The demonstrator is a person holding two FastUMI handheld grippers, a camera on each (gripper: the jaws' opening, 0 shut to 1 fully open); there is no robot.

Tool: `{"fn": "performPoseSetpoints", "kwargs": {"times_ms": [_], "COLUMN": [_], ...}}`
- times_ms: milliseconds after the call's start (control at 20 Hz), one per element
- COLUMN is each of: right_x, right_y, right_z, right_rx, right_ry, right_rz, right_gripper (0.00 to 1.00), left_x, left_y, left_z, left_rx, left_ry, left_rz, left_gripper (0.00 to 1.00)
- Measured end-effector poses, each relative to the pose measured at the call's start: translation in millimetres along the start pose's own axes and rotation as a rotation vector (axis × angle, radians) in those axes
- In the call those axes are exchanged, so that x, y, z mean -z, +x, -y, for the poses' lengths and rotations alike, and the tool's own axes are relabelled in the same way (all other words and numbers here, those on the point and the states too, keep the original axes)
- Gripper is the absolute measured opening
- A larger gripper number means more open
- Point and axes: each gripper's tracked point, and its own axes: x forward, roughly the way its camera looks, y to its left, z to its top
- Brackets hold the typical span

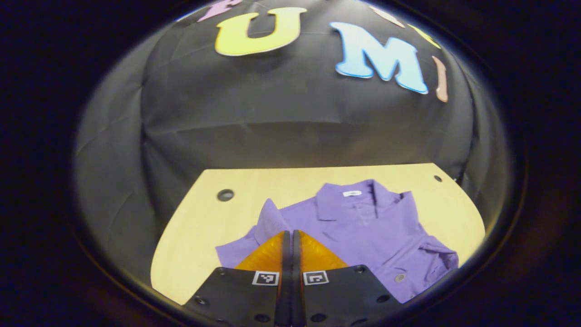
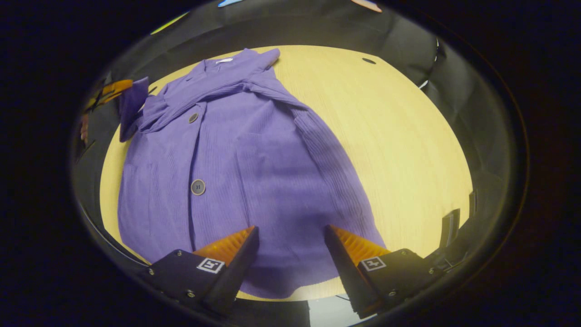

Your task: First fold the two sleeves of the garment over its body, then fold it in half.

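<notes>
A: Where are we with the garment [image 2: 254, 172]?

B: It lies face up on the wooden table [image 2: 399, 136], collar toward the far wall. In the right gripper view one sleeve [image 2: 236, 88] already lies across the chest. Our left gripper [image 1: 291, 234] is clenched, its fingers pressed together. The other sleeve [image 1: 270, 218] rises right at its tips, so we judge it pinched there, though the contact itself is hidden from us.

A: And the right gripper [image 2: 290, 236]?

B: Released, jaws wide apart, hovering over the hem and holding nothing.

A: How do we expect the cloth to behave?

B: It looks like ribbed, corduroy-like fabric: soft, light, limp. It will probably drape and drag rather than keep a crease. We would grip the sleeve near its cuff and lay it low across the body. For the half fold, we would take the hem corners, away from the buttons [image 2: 198, 186].
</notes>
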Motion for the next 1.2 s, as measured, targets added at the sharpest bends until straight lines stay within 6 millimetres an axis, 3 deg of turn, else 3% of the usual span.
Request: {"fn": "performPoseSetpoints", "kwargs": {"times_ms": [300,550,750,950,1000,1150,1200], "right_x": [0,-1,-1,-2,-1,-2,-2], "right_y": [0,0,0,0,1,0,1], "right_z": [-1,-1,-1,-1,-1,-2,-2], "right_rx": [-0.005,-0.006,-0.008,-0.01,-0.01,-0.01,-0.01], "right_ry": [-0.01,-0.013,-0.016,-0.018,-0.02,-0.022,-0.023], "right_rz": [0.001,0.003,0.012,0.014,0.014,0.011,0.009], "right_gripper": [0.93,0.93,0.93,0.93,0.93,0.93,0.93], "left_x": [-13,-9,6,37,40,33,33], "left_y": [26,28,32,41,39,34,34], "left_z": [146,243,293,308,315,309,306], "left_rx": [0.206,0.346,0.386,0.404,0.429,0.43,0.422], "left_ry": [0.15,0.273,0.36,0.419,0.406,0.409,0.401], "left_rz": [0.014,0.022,-0.004,-0.093,-0.102,-0.097,-0.097], "left_gripper": [0.05,0.05,0.05,0.07,0.11,1.0,1.0]}}
